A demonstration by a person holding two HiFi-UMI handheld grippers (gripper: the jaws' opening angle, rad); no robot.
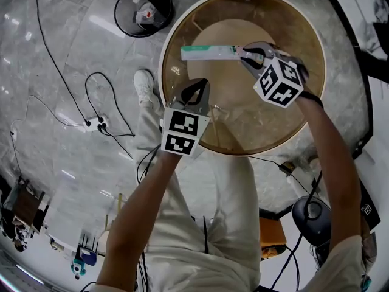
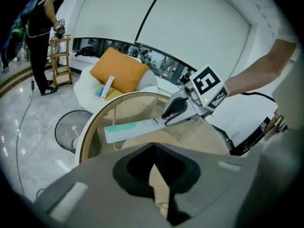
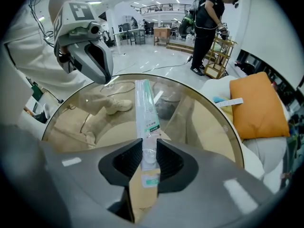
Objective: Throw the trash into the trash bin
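Round glass table (image 1: 267, 126) stood under both tools. Right gripper (image 1: 240, 53) clamped one end of the wrapper (image 1: 206, 53) above the glass. Left gripper (image 1: 196, 93) was closed, empty. Trash bin (image 1: 144, 10) sat on the floor (image 1: 73, 53), far left

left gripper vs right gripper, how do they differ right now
The right gripper is shut on a long green-and-white packet; the left gripper is shut on nothing. The right gripper is over the far half of the glass table, the left gripper by its near rim. Both are held above the table.
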